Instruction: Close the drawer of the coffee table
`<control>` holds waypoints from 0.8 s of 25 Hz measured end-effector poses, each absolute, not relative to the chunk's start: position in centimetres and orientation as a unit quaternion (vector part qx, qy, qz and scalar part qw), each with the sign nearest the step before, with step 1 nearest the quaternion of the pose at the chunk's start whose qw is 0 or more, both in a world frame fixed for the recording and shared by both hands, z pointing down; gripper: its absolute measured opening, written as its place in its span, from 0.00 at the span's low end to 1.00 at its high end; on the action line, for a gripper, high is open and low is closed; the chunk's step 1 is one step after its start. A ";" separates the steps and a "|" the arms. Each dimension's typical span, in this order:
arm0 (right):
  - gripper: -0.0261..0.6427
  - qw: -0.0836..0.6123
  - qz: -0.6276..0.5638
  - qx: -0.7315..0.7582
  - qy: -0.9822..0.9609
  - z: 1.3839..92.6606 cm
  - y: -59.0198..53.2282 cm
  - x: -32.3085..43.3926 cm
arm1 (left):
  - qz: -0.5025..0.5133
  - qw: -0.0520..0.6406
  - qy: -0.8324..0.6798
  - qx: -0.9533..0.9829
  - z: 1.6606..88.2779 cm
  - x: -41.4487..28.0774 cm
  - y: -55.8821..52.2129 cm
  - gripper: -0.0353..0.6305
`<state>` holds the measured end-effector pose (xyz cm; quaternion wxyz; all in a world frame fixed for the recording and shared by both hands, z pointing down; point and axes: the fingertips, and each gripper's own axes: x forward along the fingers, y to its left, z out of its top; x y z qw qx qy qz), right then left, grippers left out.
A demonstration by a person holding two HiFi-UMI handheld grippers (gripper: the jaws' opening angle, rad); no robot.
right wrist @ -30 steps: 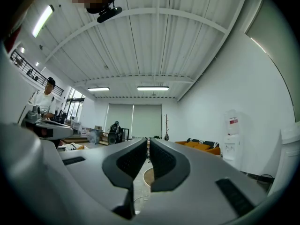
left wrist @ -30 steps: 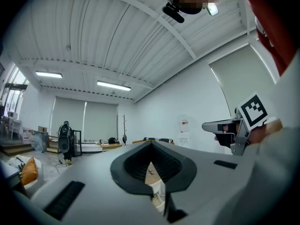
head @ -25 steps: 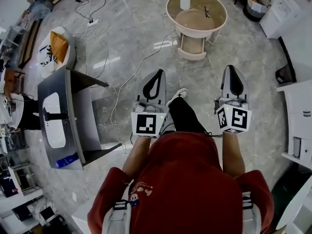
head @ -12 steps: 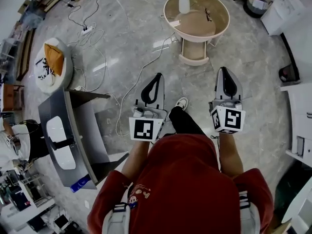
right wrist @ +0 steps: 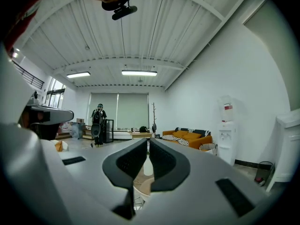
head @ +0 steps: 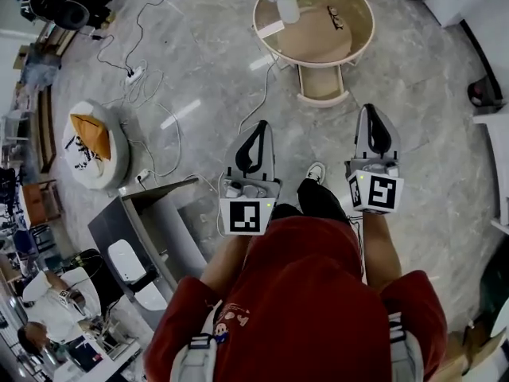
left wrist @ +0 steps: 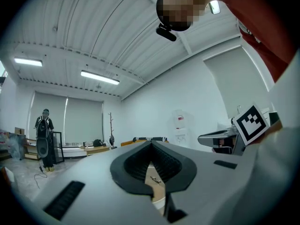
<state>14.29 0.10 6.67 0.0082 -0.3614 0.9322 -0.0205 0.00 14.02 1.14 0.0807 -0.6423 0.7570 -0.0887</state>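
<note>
I have both tools clenched on nothing: the left gripper (head: 260, 127) and right gripper (head: 371, 111) sit mid-frame, well short of the coffee table (head: 364, 37) at top centre, whose drawer (head: 322, 84) juts open toward me from under the round top. I judge the drawer rigid and light on its slides, so I'd press closed tips against the middle of its front and push straight, gently, because the vase (head: 288, 8) above could topple.

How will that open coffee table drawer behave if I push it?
The drawer looks rigid, so it probably slides straight in. The coffee table stands on glossy floor and may scoot. The narrow vase on top could tip if jolted.
</note>
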 end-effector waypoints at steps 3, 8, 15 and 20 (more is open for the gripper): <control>0.08 0.009 -0.015 -0.370 0.929 6.7 -1.0 12.8 | -0.097 0.076 0.750 -0.650 1.8 -1.6 12.0 0.07; 0.08 -0.017 -0.013 -0.388 0.921 8.2 -2.6 12.8 | -0.054 0.069 0.736 -0.671 1.9 -2.3 8.8 0.07; 0.08 -0.030 -0.034 -0.452 0.891 10.9 -5.0 12.6 | -0.009 0.048 0.703 -0.710 3.3 -5.0 4.0 0.07; 0.08 -0.021 -0.036 -0.525 0.850 11.1 -5.7 9.3 | -0.014 0.029 0.670 -0.741 5.1 -10.4 1.8 0.07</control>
